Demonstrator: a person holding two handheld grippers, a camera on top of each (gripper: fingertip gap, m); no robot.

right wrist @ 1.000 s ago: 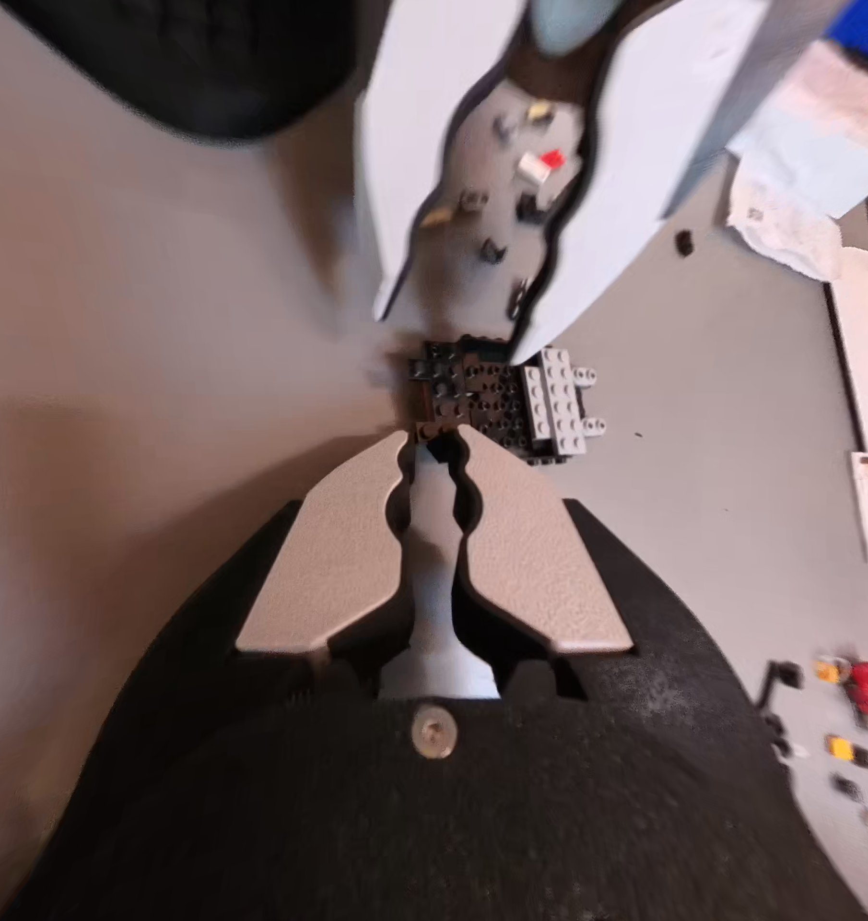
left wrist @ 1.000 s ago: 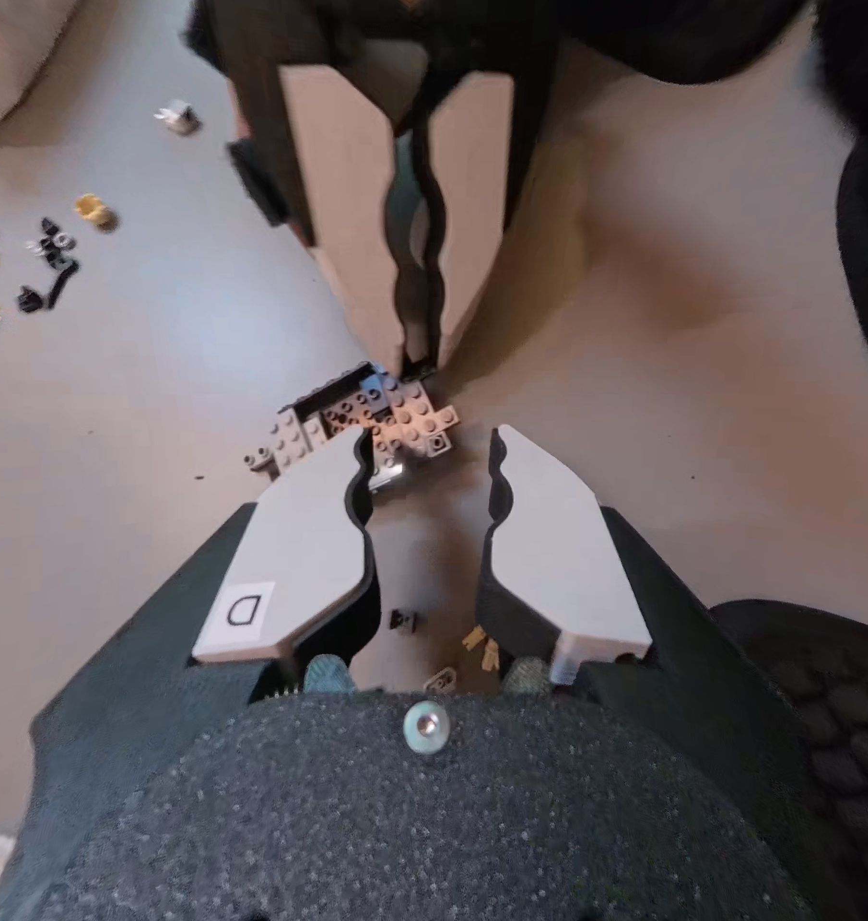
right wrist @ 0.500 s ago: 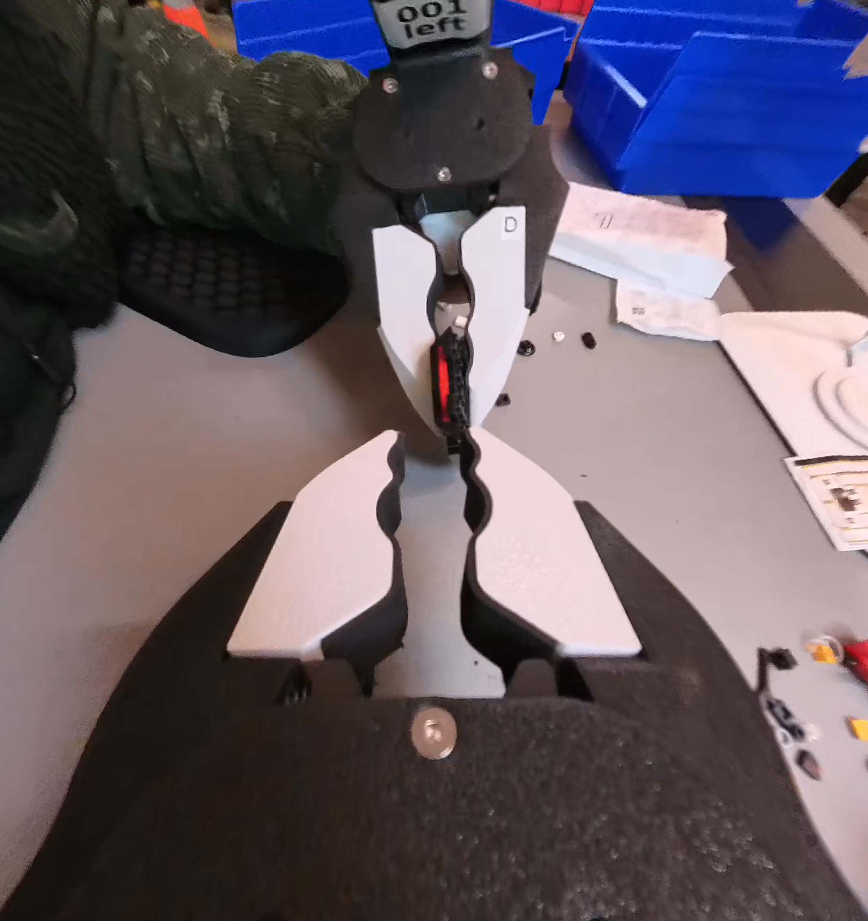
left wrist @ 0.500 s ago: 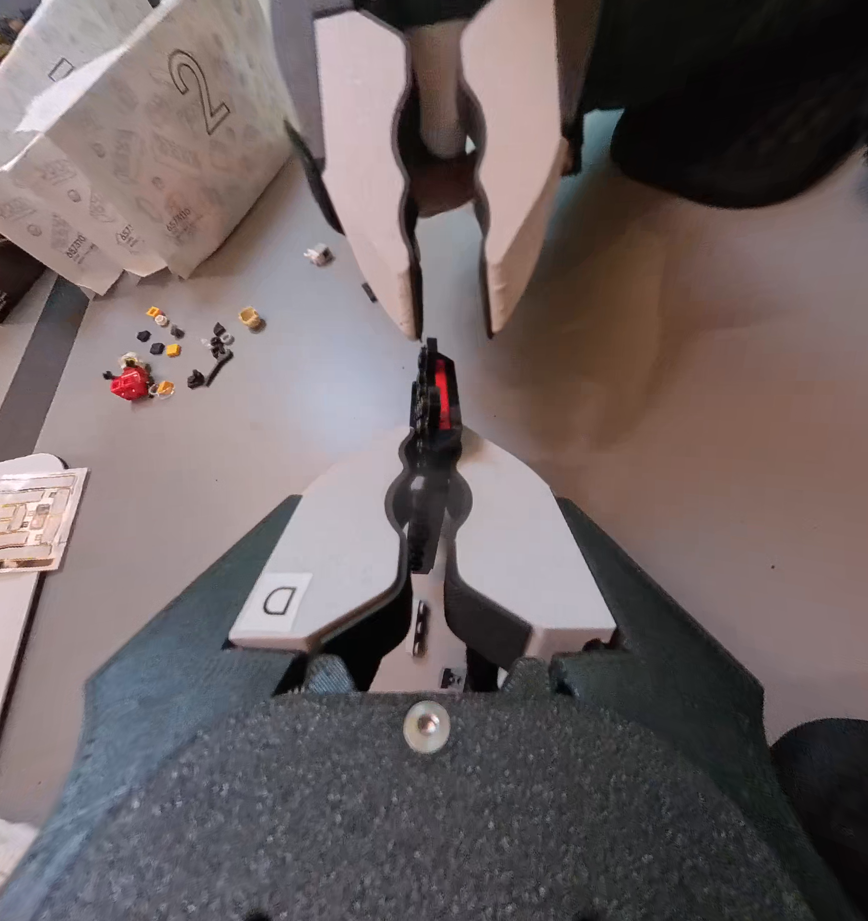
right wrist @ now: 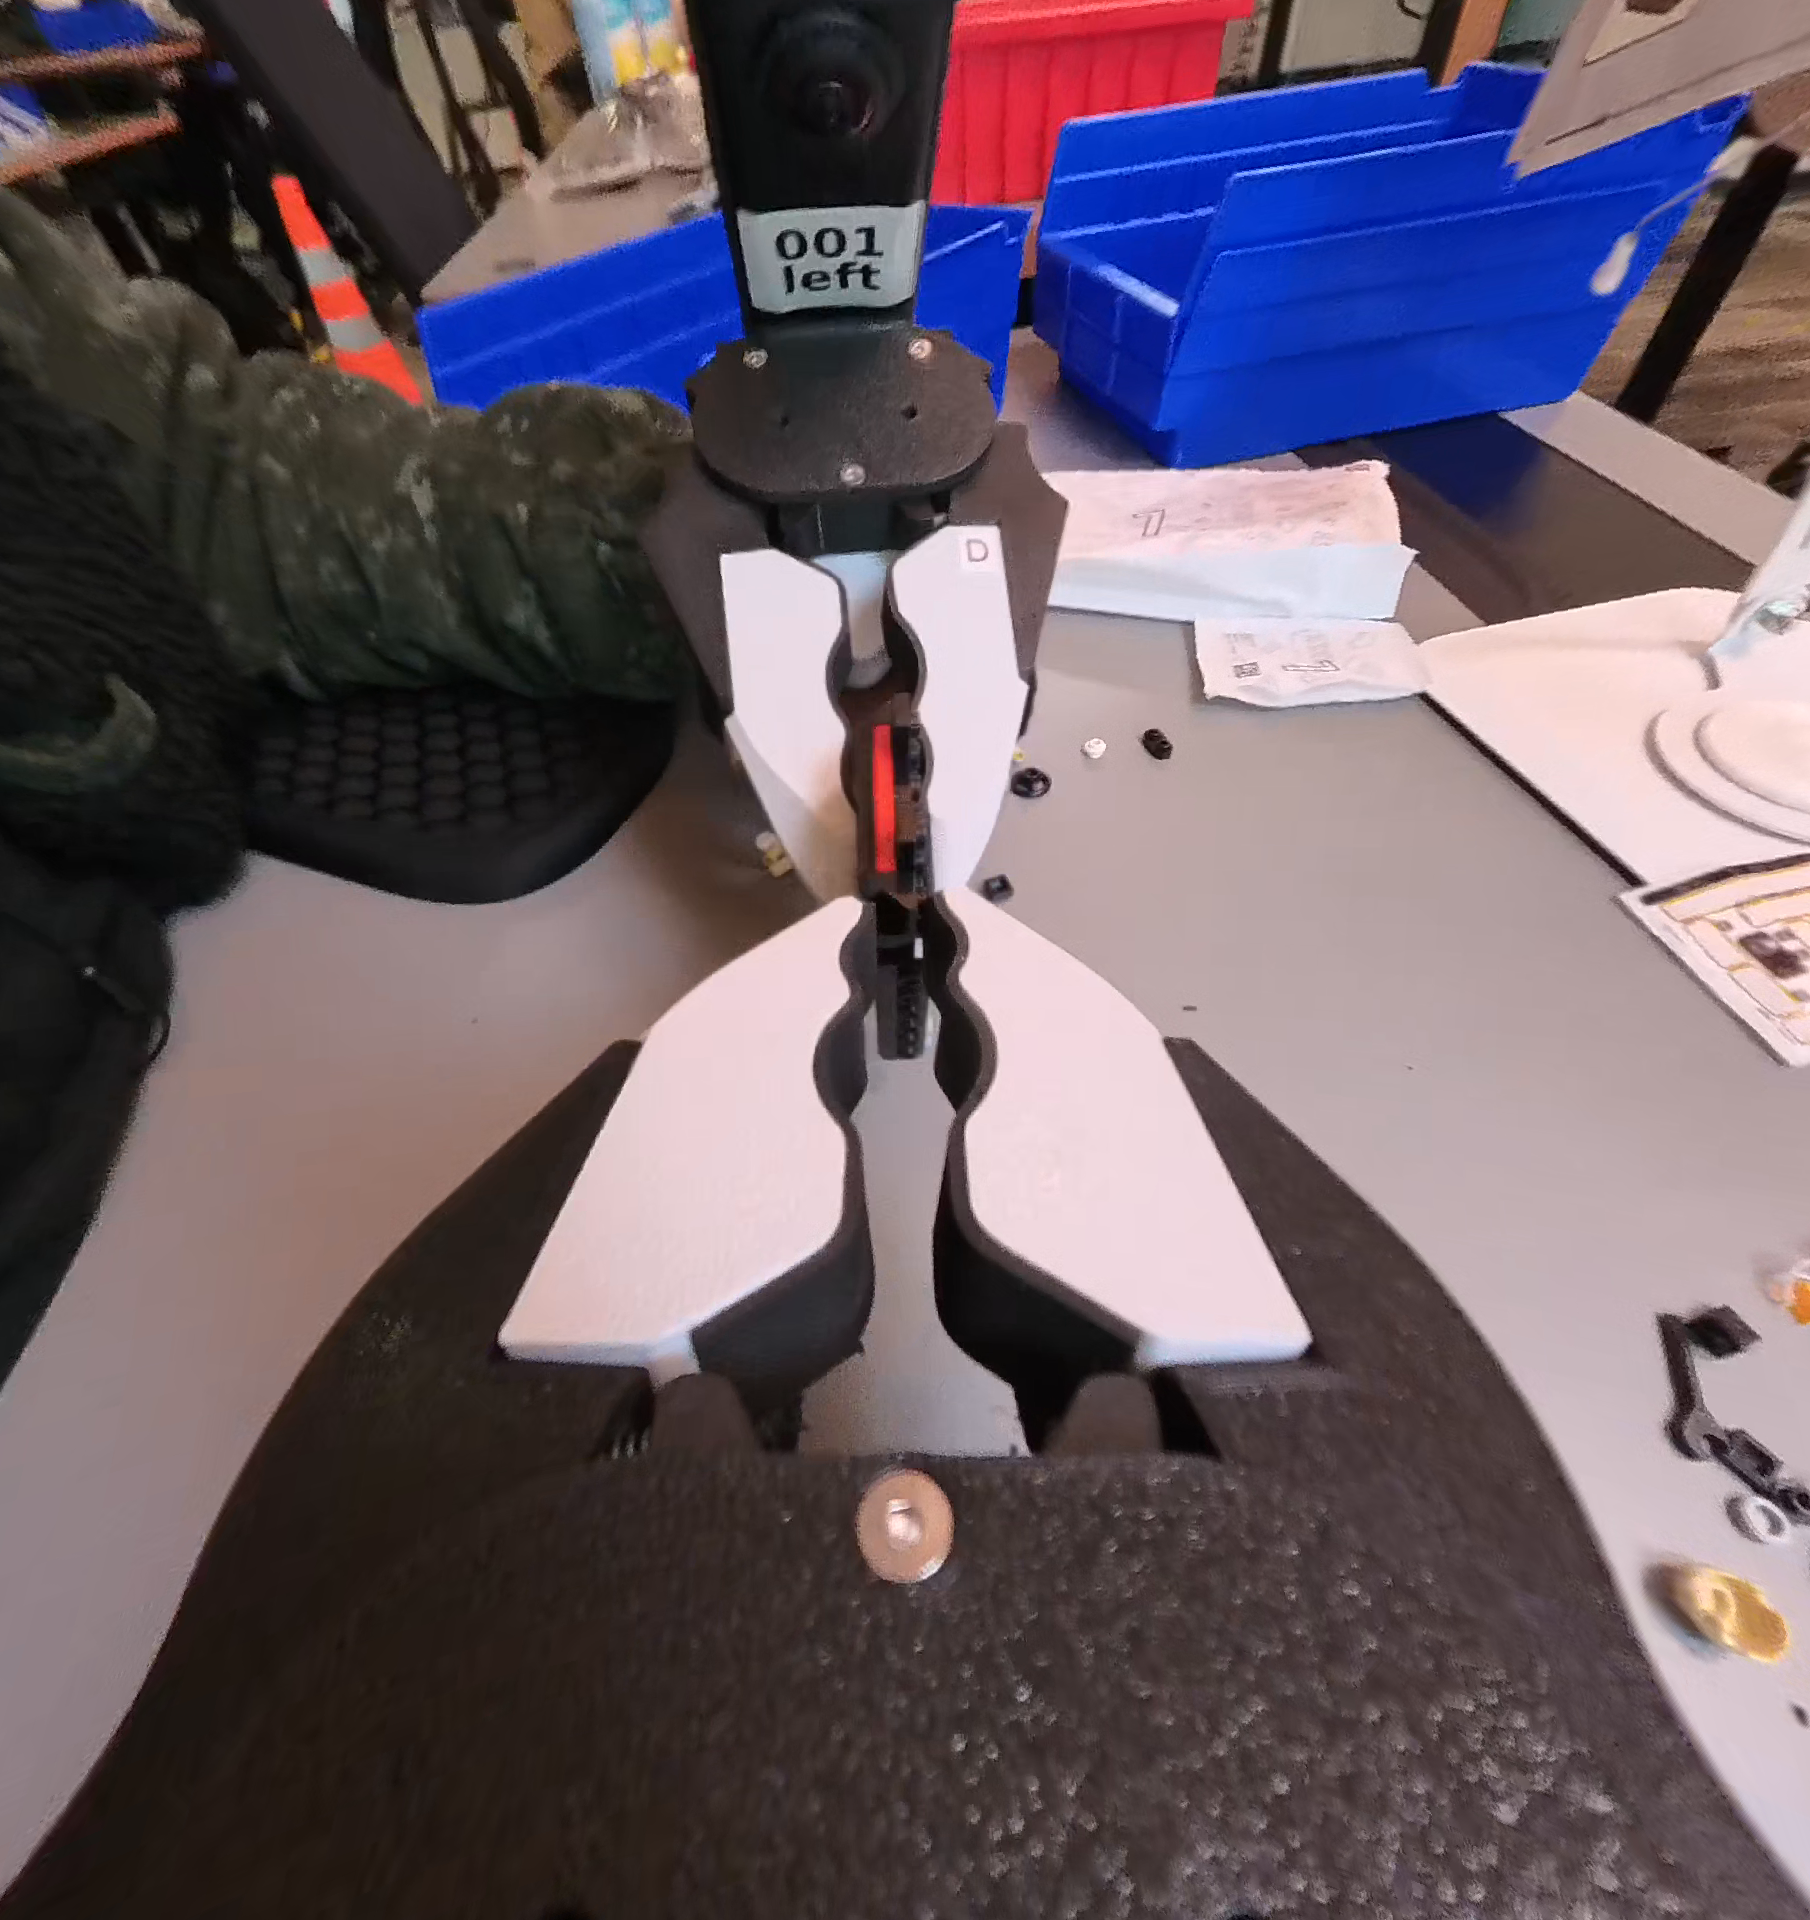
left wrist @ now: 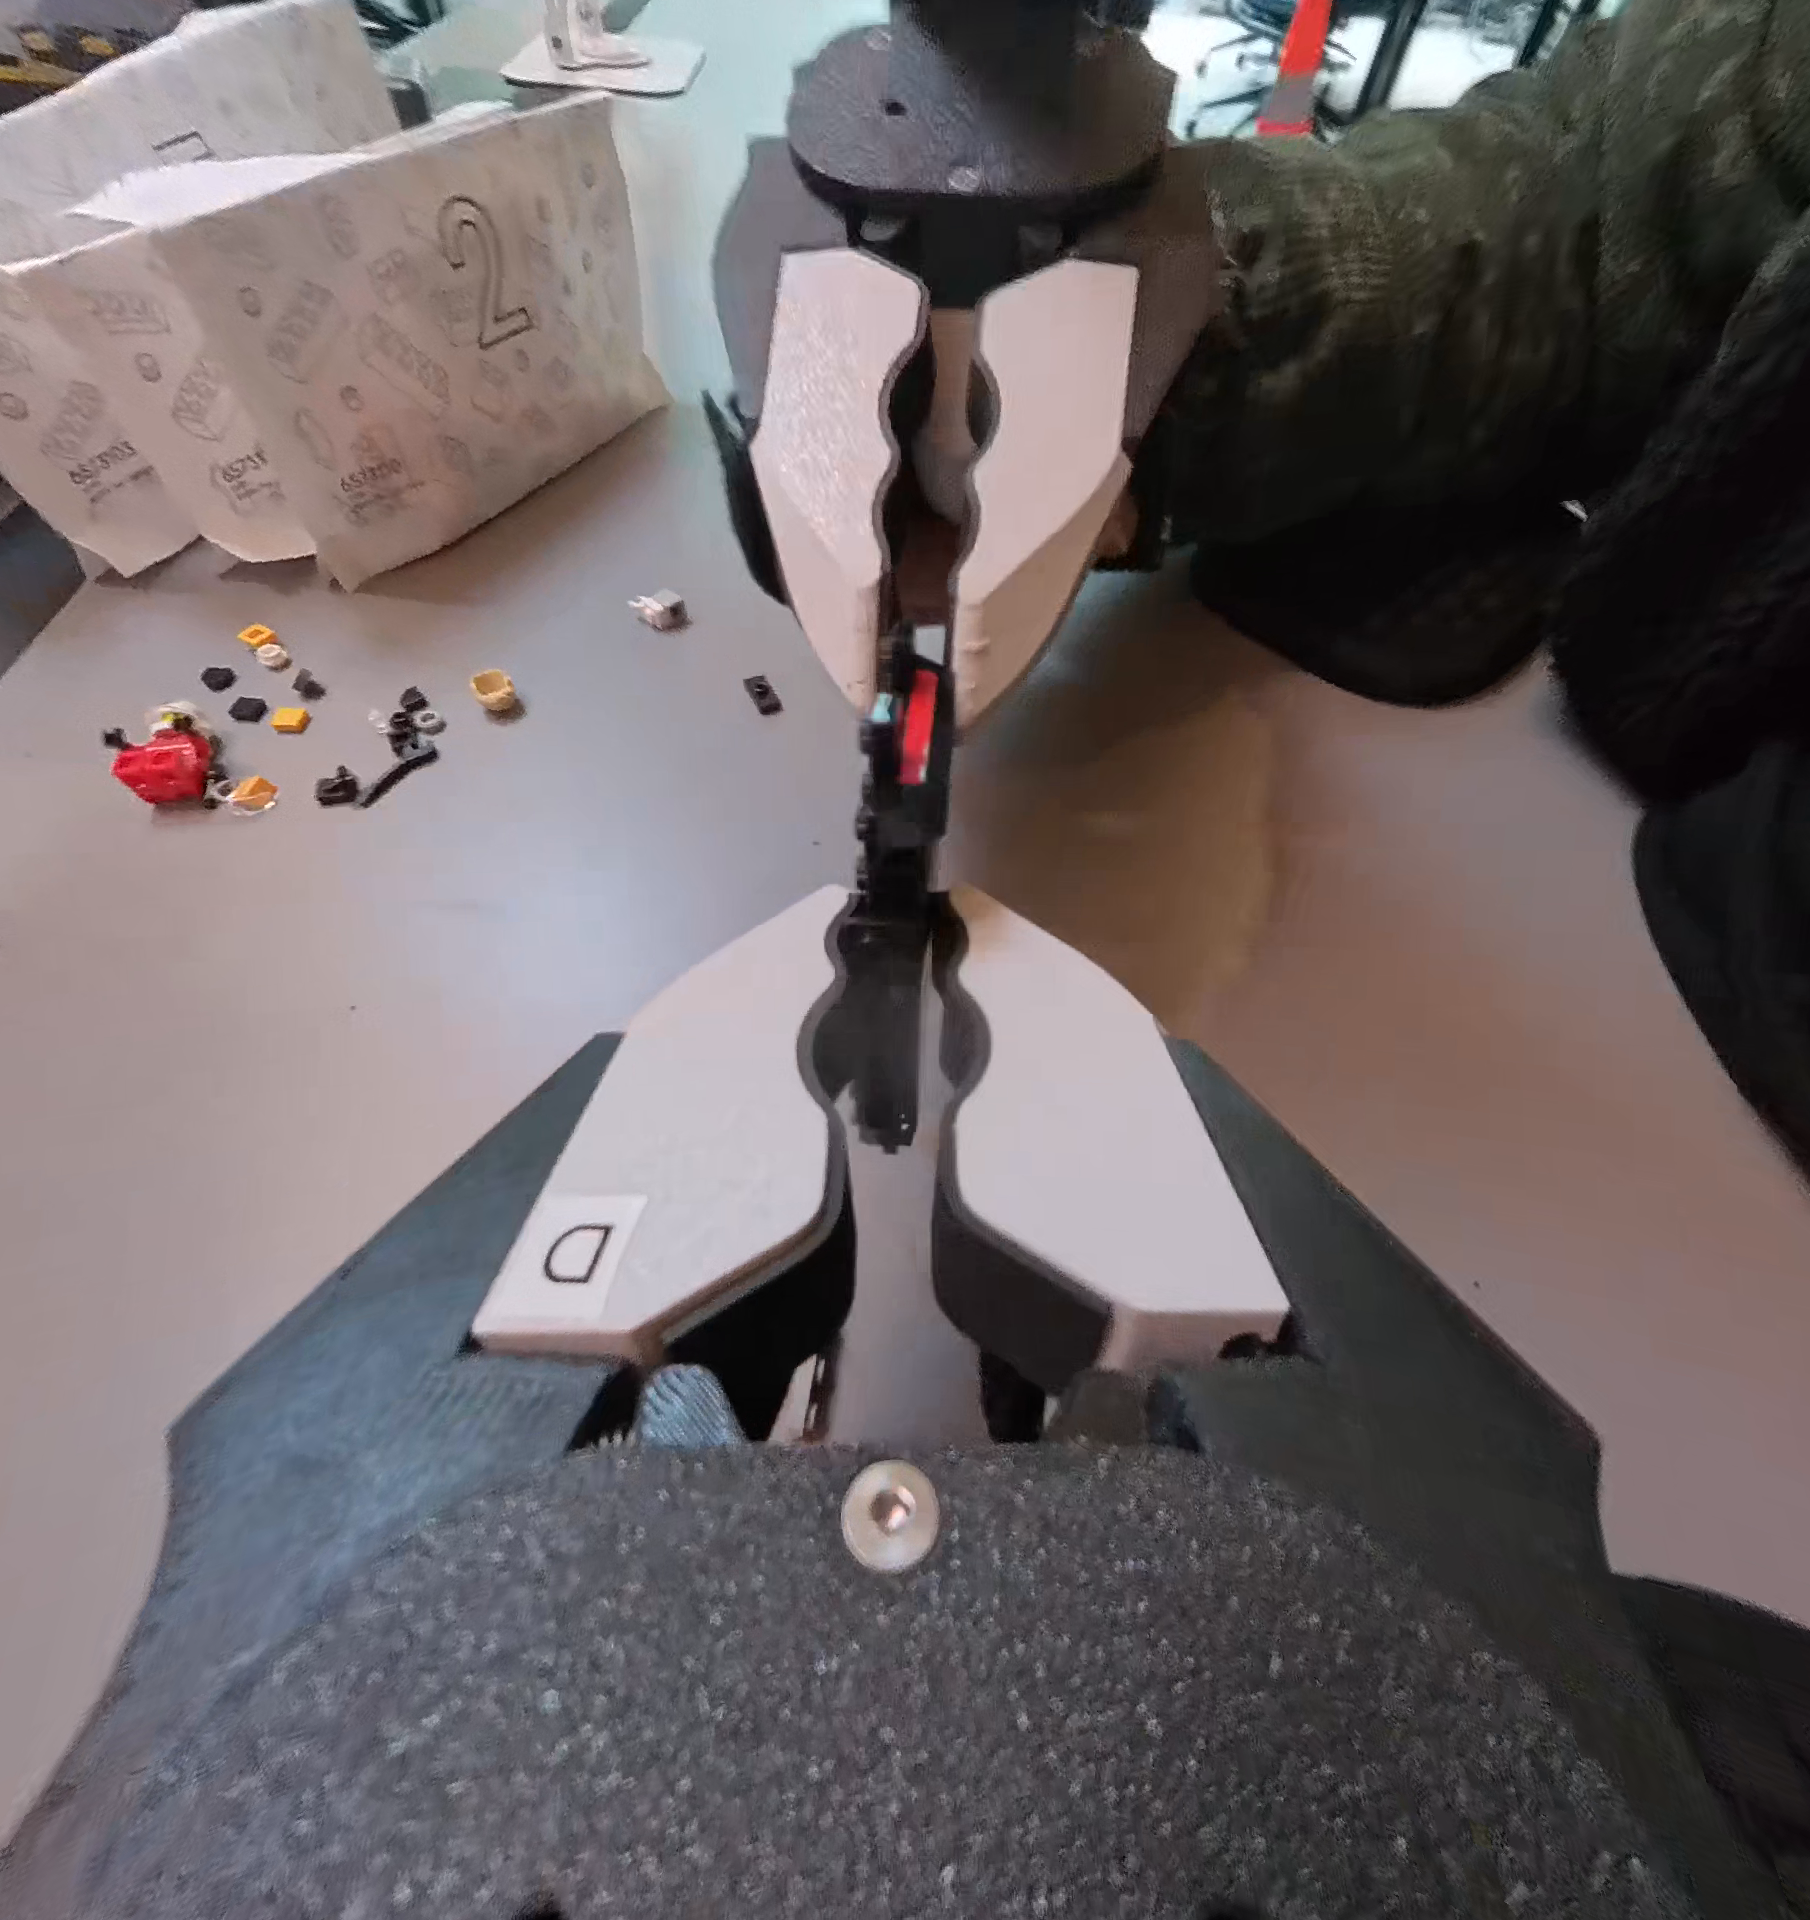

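Two grippers, left gripper [left wrist: 888, 904] and right gripper [right wrist: 906, 914], pinch one black-and-red brick assembly [left wrist: 906, 769] at centre frame above a grey table [left wrist: 413, 935].

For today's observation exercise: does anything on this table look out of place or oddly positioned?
Yes. A flat black brick assembly with a red strip is held on edge above the table, clamped at opposite ends by the left gripper and the right gripper. Small loose pieces lie scattered beside it.

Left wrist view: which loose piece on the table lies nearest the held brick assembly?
The small black piece, alone just left of the brick assembly; the others lie farther left.
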